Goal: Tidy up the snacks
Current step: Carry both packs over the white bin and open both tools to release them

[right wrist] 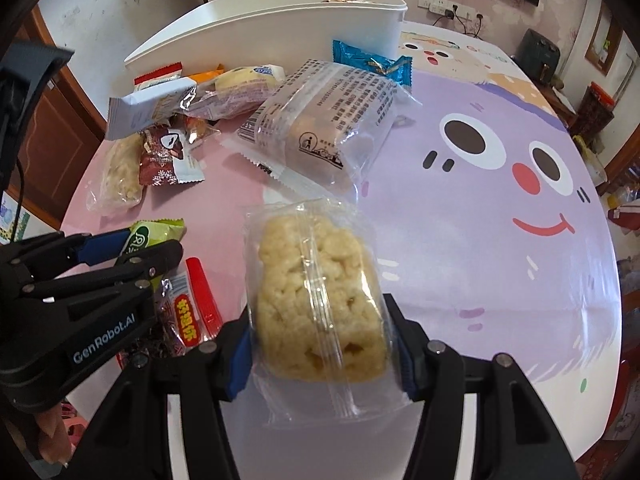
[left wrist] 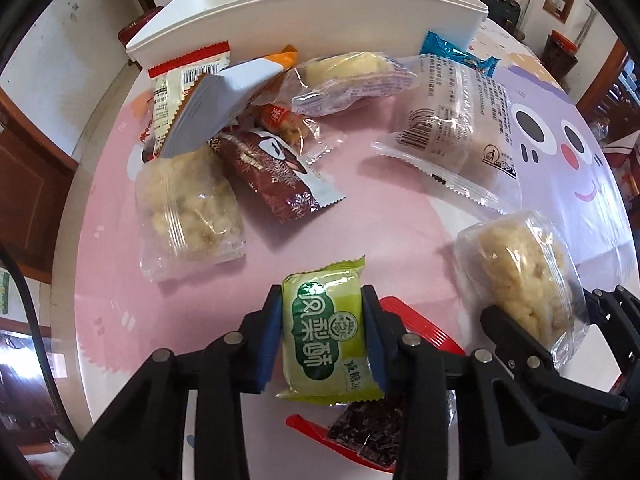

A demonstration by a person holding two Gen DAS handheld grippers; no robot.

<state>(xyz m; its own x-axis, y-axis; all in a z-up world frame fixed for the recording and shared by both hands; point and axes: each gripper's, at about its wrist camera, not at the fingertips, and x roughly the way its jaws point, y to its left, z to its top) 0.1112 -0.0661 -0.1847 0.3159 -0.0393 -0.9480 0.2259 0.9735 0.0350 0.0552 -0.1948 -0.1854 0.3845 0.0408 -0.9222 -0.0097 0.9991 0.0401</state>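
My left gripper point(left wrist: 321, 295) is shut on a green snack packet point(left wrist: 324, 344) with white lettering, its blue pads pressing both sides just above the pink tablecloth. My right gripper point(right wrist: 318, 320) is shut on a puffed rice cake point(right wrist: 316, 280) in clear wrap, held a little above the table. The same cake point(left wrist: 520, 268) shows at the right of the left wrist view. In the right wrist view the left gripper point(right wrist: 132, 246) stands at the left with the green packet point(right wrist: 148, 232). A white storage bin point(left wrist: 280, 12) stands at the far side.
Loose snacks lie in front of the bin: a second rice cake point(left wrist: 188, 208), a dark red snowflake packet point(left wrist: 272, 176), a large clear-wrapped bun point(left wrist: 452, 128), a blue packet point(left wrist: 452, 52). A red-edged wrapper point(left wrist: 420, 320) and a dark candy point(left wrist: 368, 428) lie under the left gripper.
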